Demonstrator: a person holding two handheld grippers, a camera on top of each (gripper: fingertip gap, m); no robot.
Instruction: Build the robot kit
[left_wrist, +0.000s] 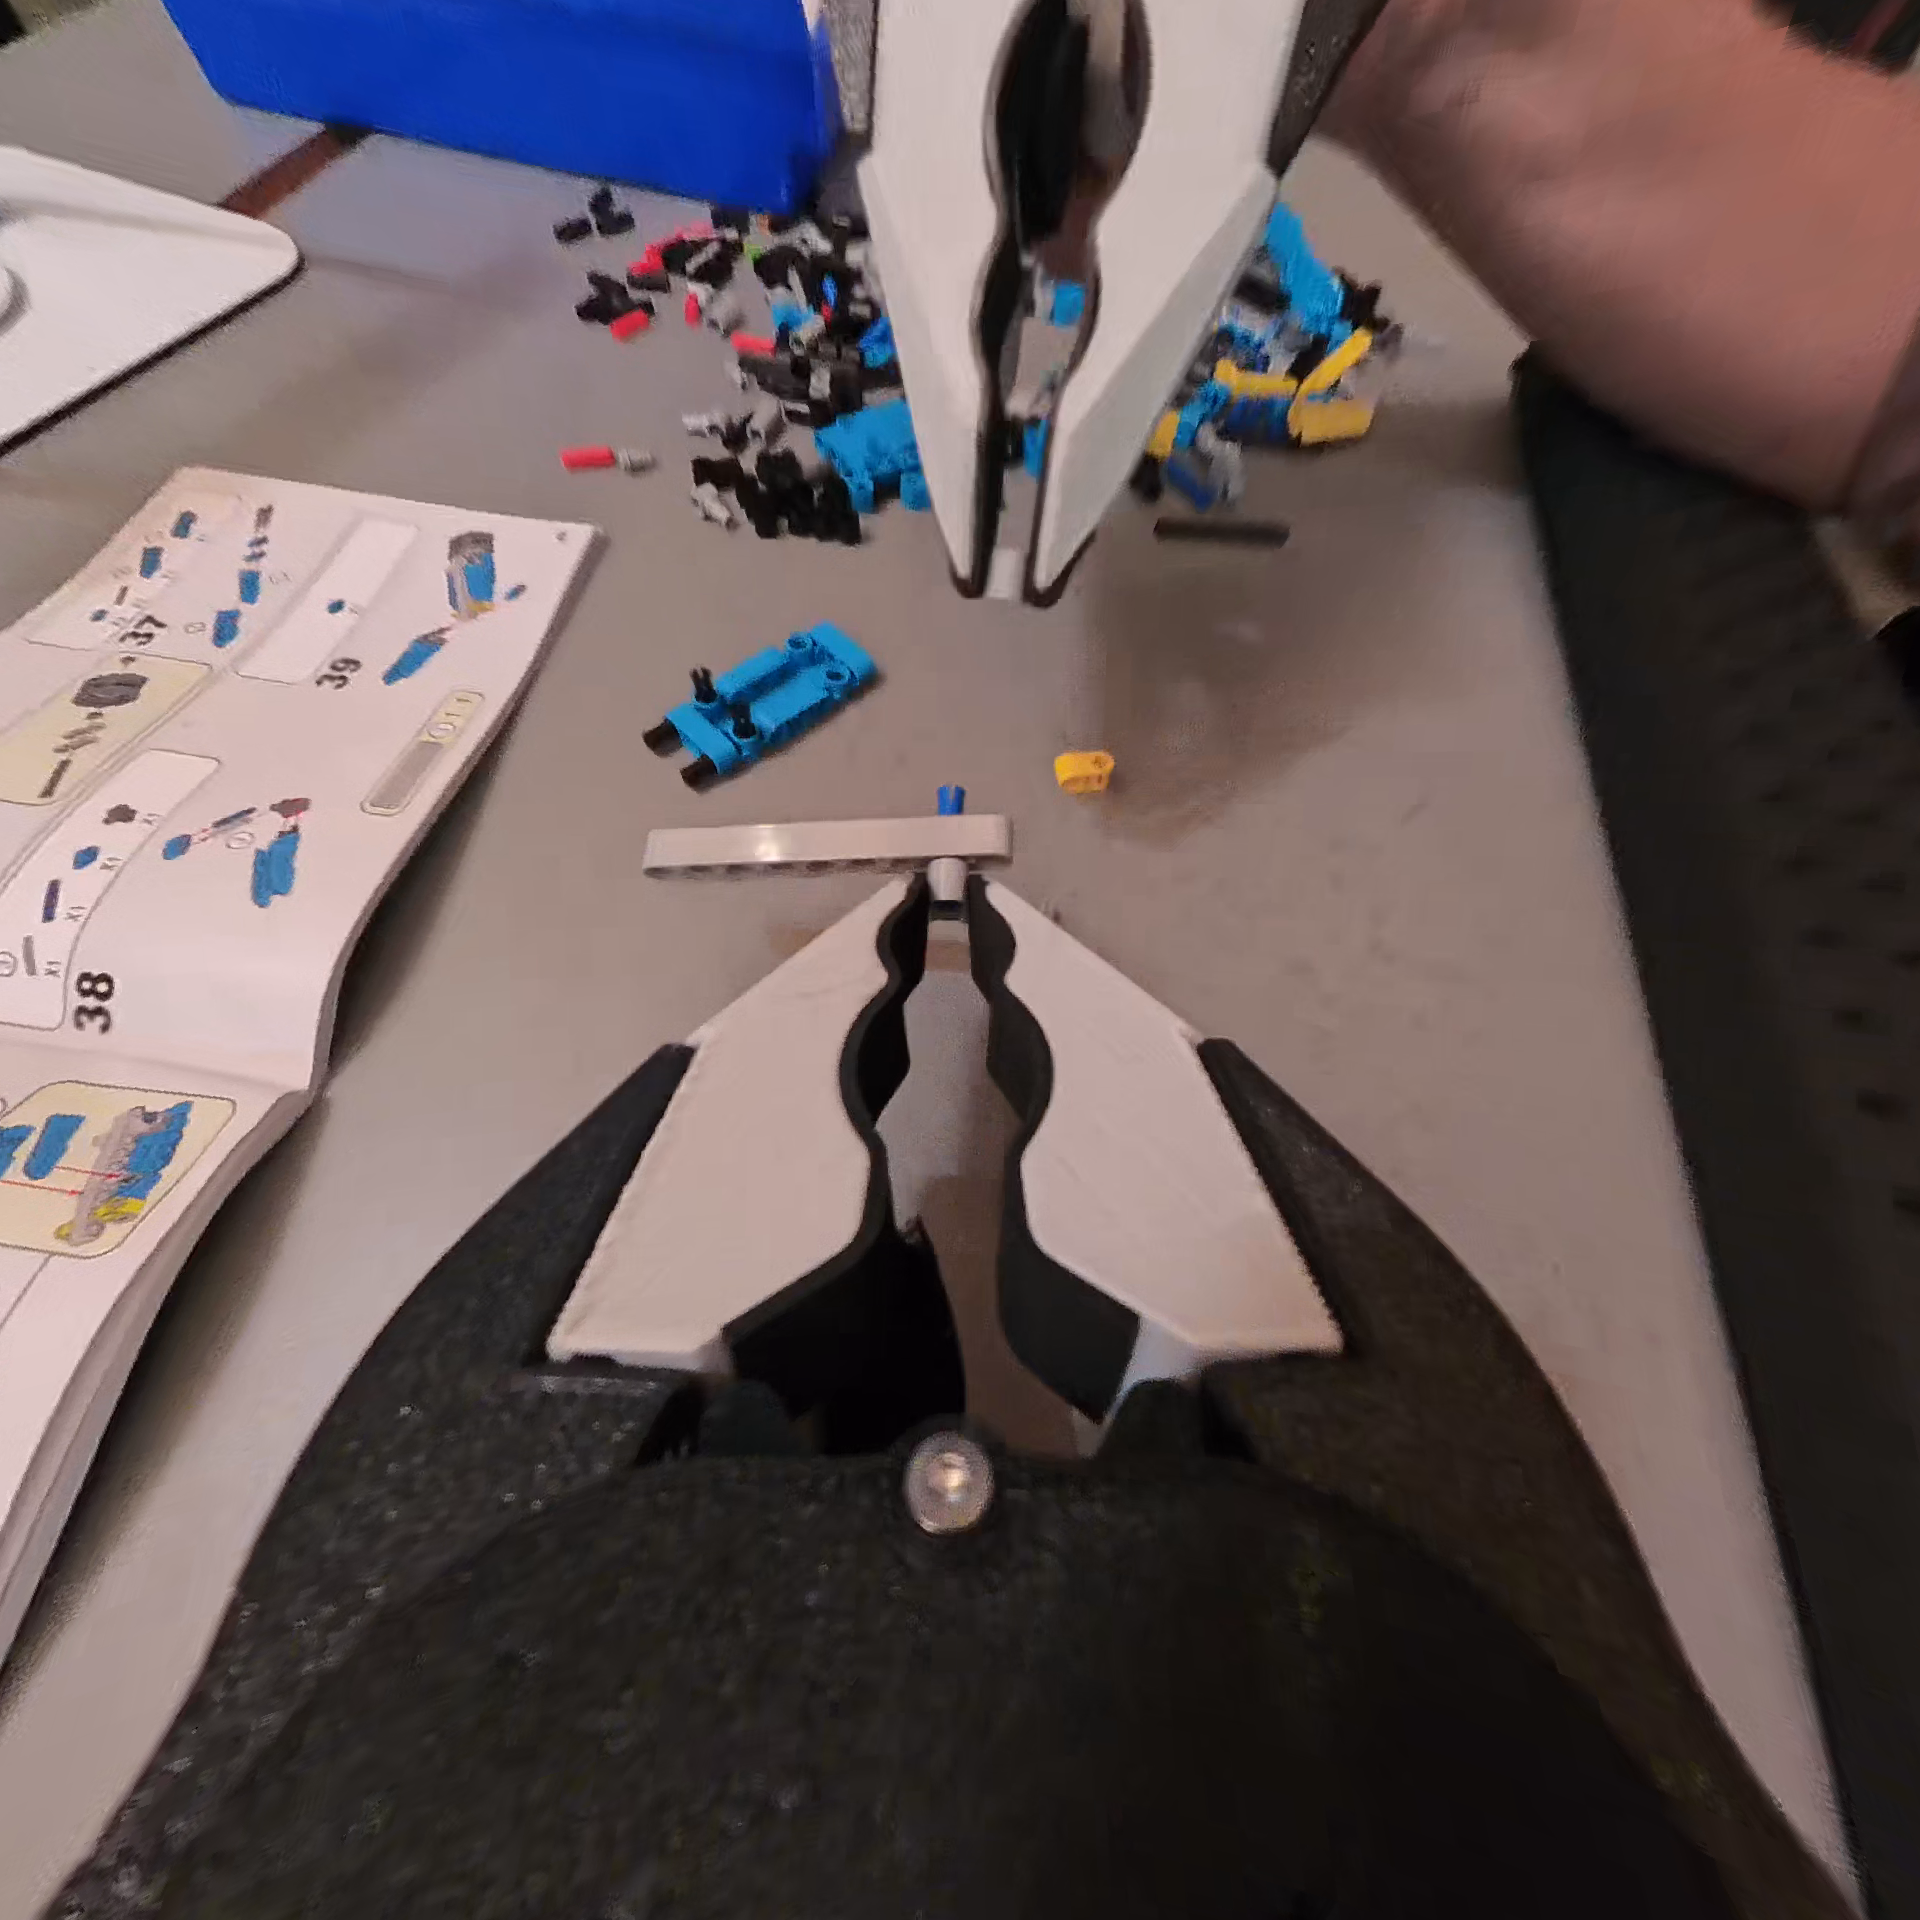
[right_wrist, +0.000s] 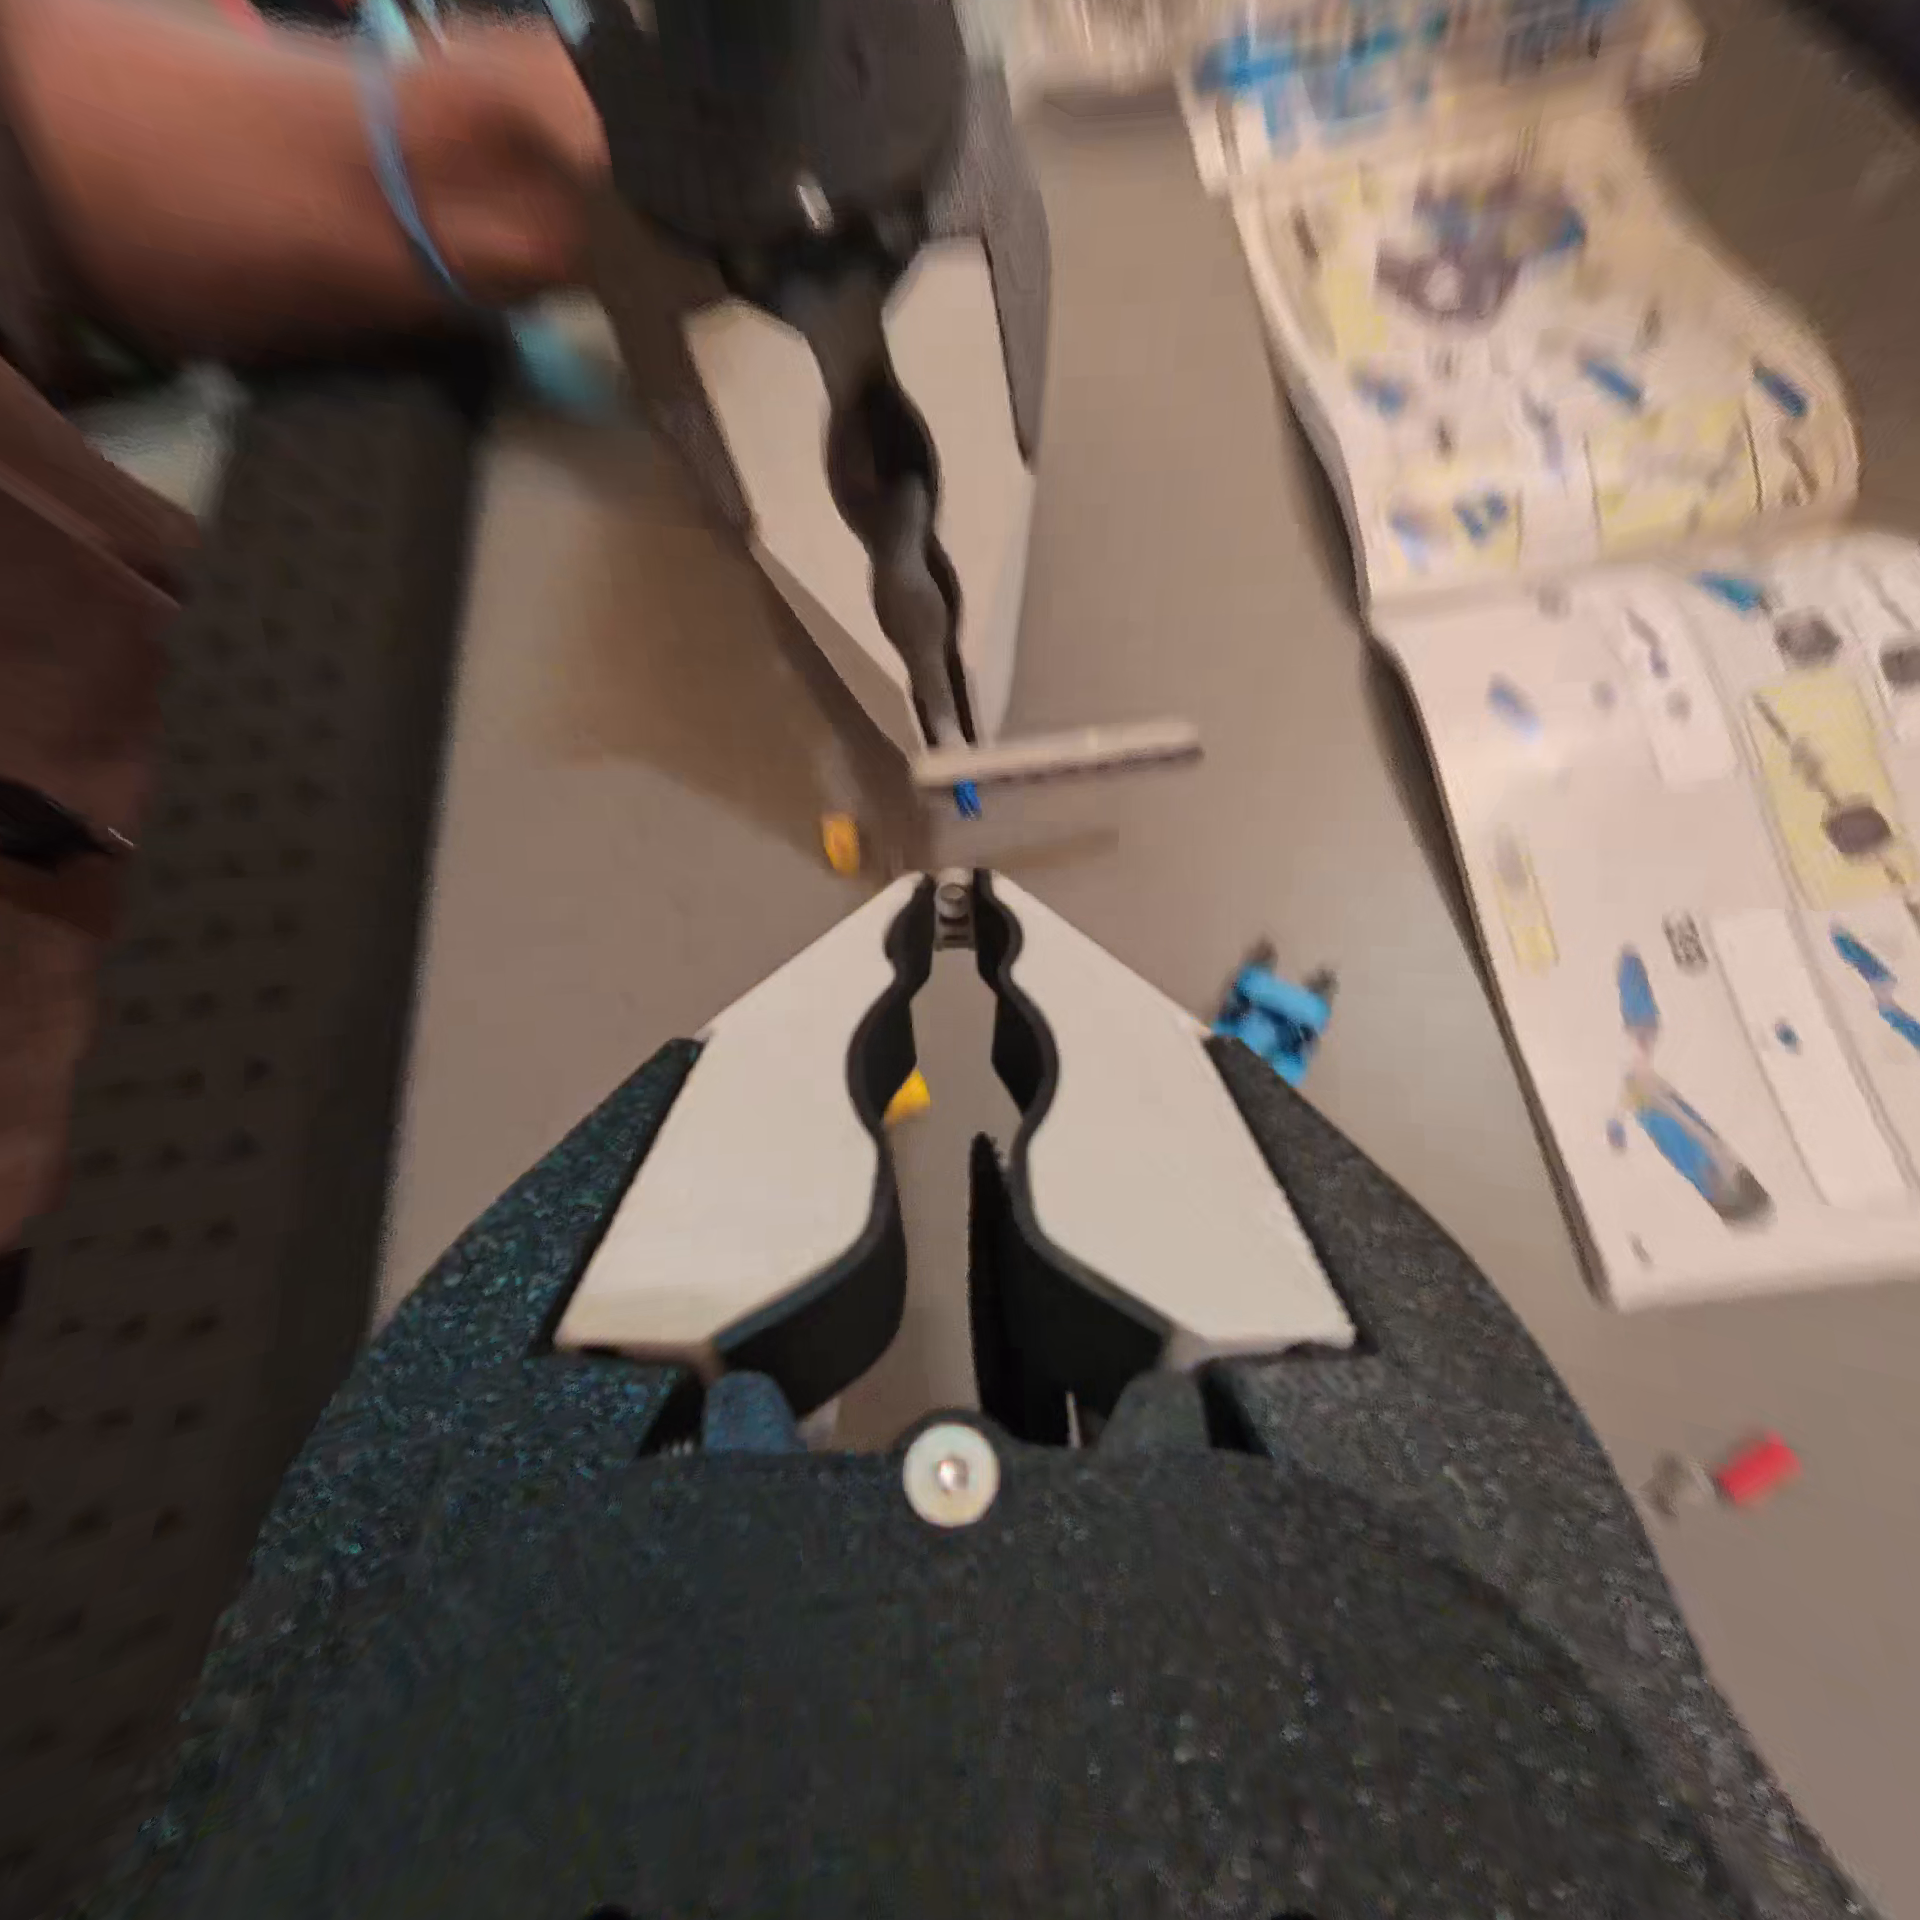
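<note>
— Grey tabletop (left_wrist: 1299, 935) fills both views, with a dark perforated mat (left_wrist: 1766, 1039) down the right edge of the left wrist view. What else is big?

— A blue box (left_wrist: 520, 83) at the top left, and an open instruction booklet (left_wrist: 208, 779) along the left edge. Near the top centre lies a heap of loose building pieces (left_wrist: 790, 343), black, blue, red and yellow.

— And the claws?

— The left gripper (left_wrist: 945, 883) at frame centre is nearly closed, its tips pinching a small grey peg fixed to a long grey beam (left_wrist: 821, 847), which bears a blue pin (left_wrist: 948, 798). The right gripper (right_wrist: 951, 894) is likewise almost closed, nipping a small grey pin (right_wrist: 951, 909) at its tips, just short of the beam.

— Anything loose nearby?

— A blue assembly (left_wrist: 764, 701) with black pins sits above the beam; a small yellow connector (left_wrist: 1084, 771) lies to the right of it.
</note>
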